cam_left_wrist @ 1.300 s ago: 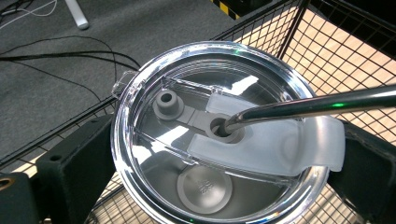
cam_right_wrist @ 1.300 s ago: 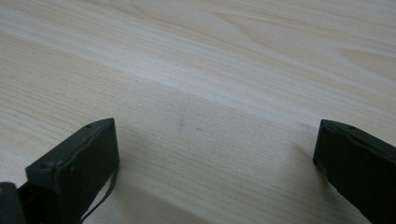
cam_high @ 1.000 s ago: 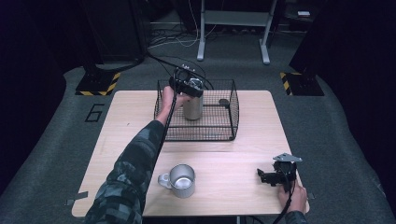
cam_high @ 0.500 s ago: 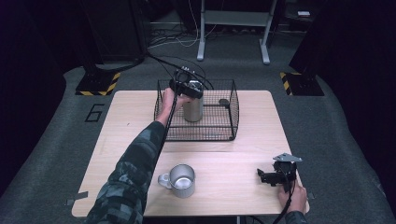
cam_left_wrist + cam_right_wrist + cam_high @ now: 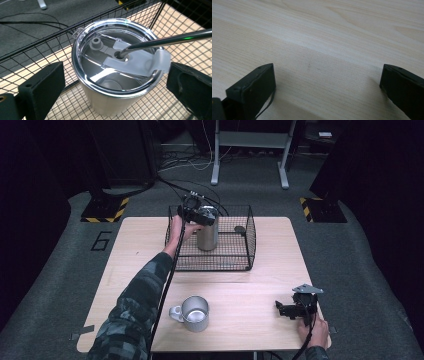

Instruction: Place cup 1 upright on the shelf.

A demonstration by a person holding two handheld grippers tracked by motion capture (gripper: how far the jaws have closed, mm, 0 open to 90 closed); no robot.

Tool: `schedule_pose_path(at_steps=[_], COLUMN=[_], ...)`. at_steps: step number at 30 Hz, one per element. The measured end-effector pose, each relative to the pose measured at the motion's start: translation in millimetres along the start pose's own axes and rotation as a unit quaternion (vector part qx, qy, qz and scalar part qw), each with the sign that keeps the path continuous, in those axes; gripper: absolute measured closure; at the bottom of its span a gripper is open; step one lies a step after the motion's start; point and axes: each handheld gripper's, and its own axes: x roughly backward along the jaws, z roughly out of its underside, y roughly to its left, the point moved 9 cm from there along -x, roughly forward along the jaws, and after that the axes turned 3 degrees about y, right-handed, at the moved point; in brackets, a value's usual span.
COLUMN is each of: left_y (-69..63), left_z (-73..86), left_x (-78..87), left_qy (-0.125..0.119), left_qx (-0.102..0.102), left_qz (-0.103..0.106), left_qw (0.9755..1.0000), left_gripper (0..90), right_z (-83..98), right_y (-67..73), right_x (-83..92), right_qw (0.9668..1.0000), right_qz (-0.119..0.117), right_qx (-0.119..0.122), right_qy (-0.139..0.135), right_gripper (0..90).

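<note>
High view: one light wooden table (image 5: 125, 265) with one black wire basket (image 5: 240, 256) at its far side. One tall stainless steel tumbler (image 5: 207, 236) stands upright inside the basket, right under the left gripper (image 5: 196, 213), which hangs above its top. One short steel mug with a handle (image 5: 193, 313) sits near the front edge, well apart from the right gripper (image 5: 295, 307), which rests low at the front right corner.

Left gripper view: both black jaws spread wide, one on each side of the tumbler's clear plastic lid (image 5: 117, 56), not touching it. One metal straw (image 5: 165, 41) pokes out of the lid hole, leaning right.

Right gripper view: jaws wide apart, bare wood between them, gripping nothing.
</note>
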Motion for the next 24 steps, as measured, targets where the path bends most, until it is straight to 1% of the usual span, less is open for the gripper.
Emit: schedule_pose_path(at_steps=[2, 3, 5, 10, 11, 12, 14, 15, 21, 24], left_y=[-0.4, 0.0, -1.9, -10.2, -12.0, -14.3, -19.7, -21.4, -28.8, -33.2], left_z=[-0.2, -0.6, -1.1, -2.6, -1.9, -0.6, 2.0, 3.8, 13.0, 19.3], left_x=[5.5, 8.1, 12.9, 28.4, 32.4, 36.6, 44.4, 48.2, 69.5, 80.5], left_qy=[-0.004, -0.007, -0.011, -0.022, -0.022, -0.022, -0.024, -0.022, -0.024, -0.029], left_qx=[-0.003, -0.005, -0.003, -0.008, -0.013, -0.022, -0.027, -0.033, -0.048, -0.055], left_qz=[0.001, -0.002, 0.006, 0.024, 0.025, 0.024, 0.029, 0.027, 0.029, 0.030], left_qw=[1.0000, 1.0000, 0.9999, 0.9994, 0.9994, 0.9992, 0.9989, 0.9988, 0.9981, 0.9976], left_gripper=[2.4, 3.1, 3.5, 3.1, 3.1, 3.2, 3.1, 3.0, 2.6, 2.4], right_z=[0.2, 0.0, 0.0, 0.0, 0.0, 0.0, 0.0, 0.0, 0.0, 0.0], right_y=[0.0, 0.0, 0.0, 0.0, 0.0, 0.0, 0.1, 0.0, 0.0, 0.0], right_x=[0.1, 0.0, 0.0, 0.0, 0.0, 0.0, 0.0, 0.0, 0.0, 0.0], right_qw=[1.0000, 1.0000, 1.0000, 1.0000, 1.0000, 1.0000, 1.0000, 1.0000, 1.0000, 1.0000], right_qz=[0.000, 0.000, 0.000, 0.000, 0.000, 0.000, 0.000, 0.000, 0.000, 0.000], right_qx=[0.000, 0.000, 0.000, 0.000, 0.000, 0.000, -0.001, 0.000, 0.000, 0.000], right_qy=[0.001, 0.000, 0.000, 0.000, 0.000, 0.000, 0.000, 0.000, 0.000, 0.000], right_gripper=[0.0, 0.0, 0.0, 0.0, 0.0, 0.0, 0.0, 0.0, 0.0, 0.0])
